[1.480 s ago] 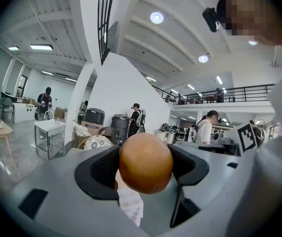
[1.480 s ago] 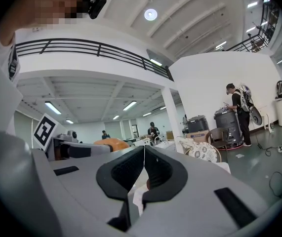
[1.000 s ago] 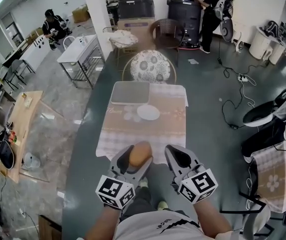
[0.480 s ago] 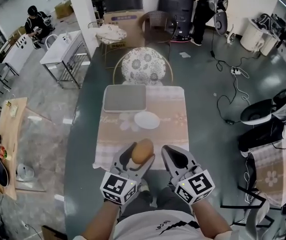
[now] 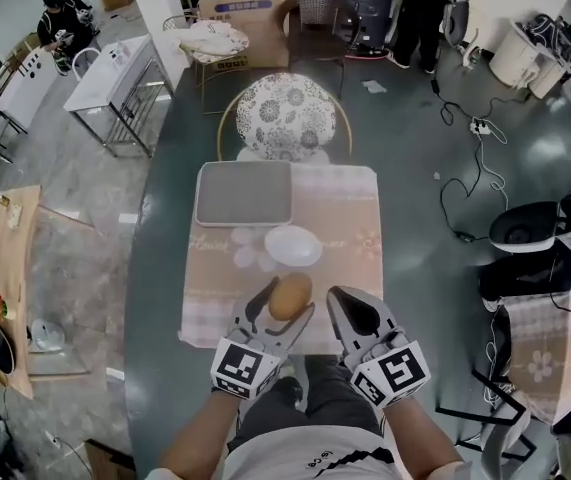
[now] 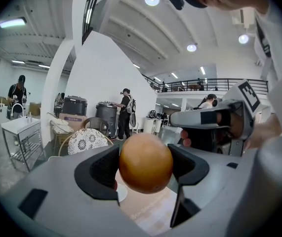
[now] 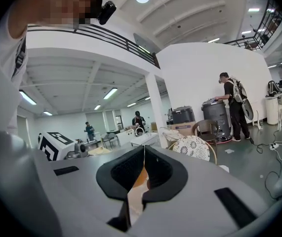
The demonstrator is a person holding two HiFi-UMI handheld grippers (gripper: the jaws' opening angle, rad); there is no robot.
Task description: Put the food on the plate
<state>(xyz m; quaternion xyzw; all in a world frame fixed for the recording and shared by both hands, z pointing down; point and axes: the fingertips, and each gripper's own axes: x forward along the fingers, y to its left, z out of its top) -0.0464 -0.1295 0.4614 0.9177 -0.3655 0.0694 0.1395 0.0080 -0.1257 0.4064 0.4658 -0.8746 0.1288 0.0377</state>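
A round golden-brown bun is clamped between the jaws of my left gripper, held above the near edge of the table. A white plate lies on the tablecloth just beyond the bun, bare. My right gripper hovers beside the left one over the table's near edge, its jaws closed together with nothing between them.
A grey tray sits at the table's far left. A patterned round chair stands behind the table. Cables trail on the floor to the right, with a chair there. People stand at the far end of the room.
I have stepped closer to the table: both grippers and the held bun now sit nearer the plate. Neither gripper's state has changed.
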